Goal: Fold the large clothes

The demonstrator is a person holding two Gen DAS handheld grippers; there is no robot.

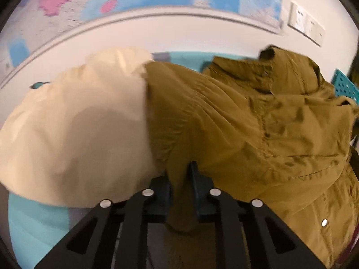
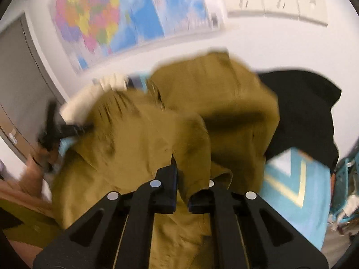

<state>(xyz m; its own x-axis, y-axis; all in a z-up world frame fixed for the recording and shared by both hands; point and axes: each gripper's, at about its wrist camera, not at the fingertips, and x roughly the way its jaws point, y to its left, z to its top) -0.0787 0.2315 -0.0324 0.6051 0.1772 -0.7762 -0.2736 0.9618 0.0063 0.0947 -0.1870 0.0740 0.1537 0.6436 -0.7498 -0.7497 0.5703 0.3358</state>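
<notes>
Both tongs are clamped on the coat (image 1: 235,121): the left tongs (image 1: 180,179) pinch a fold, the right tongs (image 2: 181,186) grip another edge, apparently to lift it for spreading. It hangs ahead of both. Only the left view shows its cream lining (image 1: 74,123); only the right shows black cloth (image 2: 303,112) to the right.

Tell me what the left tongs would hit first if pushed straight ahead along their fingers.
The left tongs are already shut on the mustard-brown cotton jacket; going straight on they would only drive deeper into its bunched fabric. What lies behind is hidden.
</notes>
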